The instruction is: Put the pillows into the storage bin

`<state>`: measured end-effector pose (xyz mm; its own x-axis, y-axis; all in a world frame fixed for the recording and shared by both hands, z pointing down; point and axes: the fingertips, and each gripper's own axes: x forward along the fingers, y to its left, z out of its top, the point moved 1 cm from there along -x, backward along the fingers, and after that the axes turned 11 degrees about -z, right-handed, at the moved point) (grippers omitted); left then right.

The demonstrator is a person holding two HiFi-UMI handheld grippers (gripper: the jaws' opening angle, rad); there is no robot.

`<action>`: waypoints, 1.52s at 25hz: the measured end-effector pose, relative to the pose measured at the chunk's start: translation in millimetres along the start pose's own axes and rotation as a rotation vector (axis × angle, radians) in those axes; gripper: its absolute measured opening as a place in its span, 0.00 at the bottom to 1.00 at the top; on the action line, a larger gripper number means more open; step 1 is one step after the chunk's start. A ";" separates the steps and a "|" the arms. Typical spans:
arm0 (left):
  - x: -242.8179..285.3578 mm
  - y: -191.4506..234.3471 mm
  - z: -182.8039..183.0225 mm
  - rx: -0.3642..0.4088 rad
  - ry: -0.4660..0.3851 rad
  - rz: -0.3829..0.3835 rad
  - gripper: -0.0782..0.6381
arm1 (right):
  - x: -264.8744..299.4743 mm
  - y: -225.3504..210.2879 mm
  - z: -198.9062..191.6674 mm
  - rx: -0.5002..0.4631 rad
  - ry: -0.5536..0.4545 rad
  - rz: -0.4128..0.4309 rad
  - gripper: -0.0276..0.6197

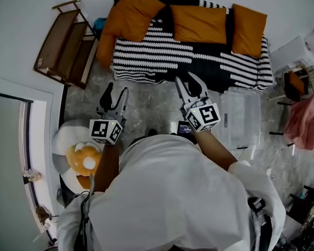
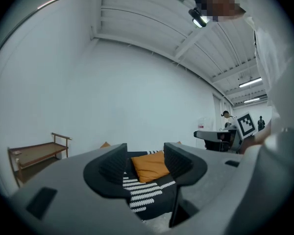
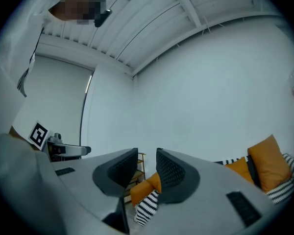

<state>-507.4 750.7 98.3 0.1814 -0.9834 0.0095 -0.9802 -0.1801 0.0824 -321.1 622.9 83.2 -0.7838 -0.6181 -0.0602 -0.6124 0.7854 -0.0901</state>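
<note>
We face the sofa (image 1: 157,43) | left hand-held gripper (image 1: 116,94), right hand-held gripper (image 1: 188,82): jaws apart, empty | pillows (image 1: 199,24) on sofa, storage bin (image 1: 242,116) on floor (image 1: 152,111) beside | risk, we judge: shallow pinch lets a pillow slip short of bin

Mock living room, sofa (image 1: 162,51), pillows (image 1: 199,24), industrial ceiling (image 2: 137,13)

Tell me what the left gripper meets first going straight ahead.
Probably the orange pillow on the striped sofa, framed between the open jaws of the left gripper; depth is unclear.
</note>
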 end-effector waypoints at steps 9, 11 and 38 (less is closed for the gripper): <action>-28.9 37.2 9.5 -0.013 -0.038 0.016 0.43 | 5.1 11.0 -6.0 -0.039 0.032 -0.003 0.25; -30.6 42.6 4.1 -0.031 -0.041 0.014 0.43 | 4.6 10.1 -6.7 -0.042 0.034 -0.020 0.27; 119.8 136.7 -5.3 -0.080 0.047 0.017 0.43 | 143.7 -100.3 -31.9 0.089 0.088 -0.071 0.27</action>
<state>-619.3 608.4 115.9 0.1704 -0.9837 0.0577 -0.9740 -0.1593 0.1608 -375.6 456.4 115.3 -0.7470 -0.6638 0.0364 -0.6584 0.7311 -0.1790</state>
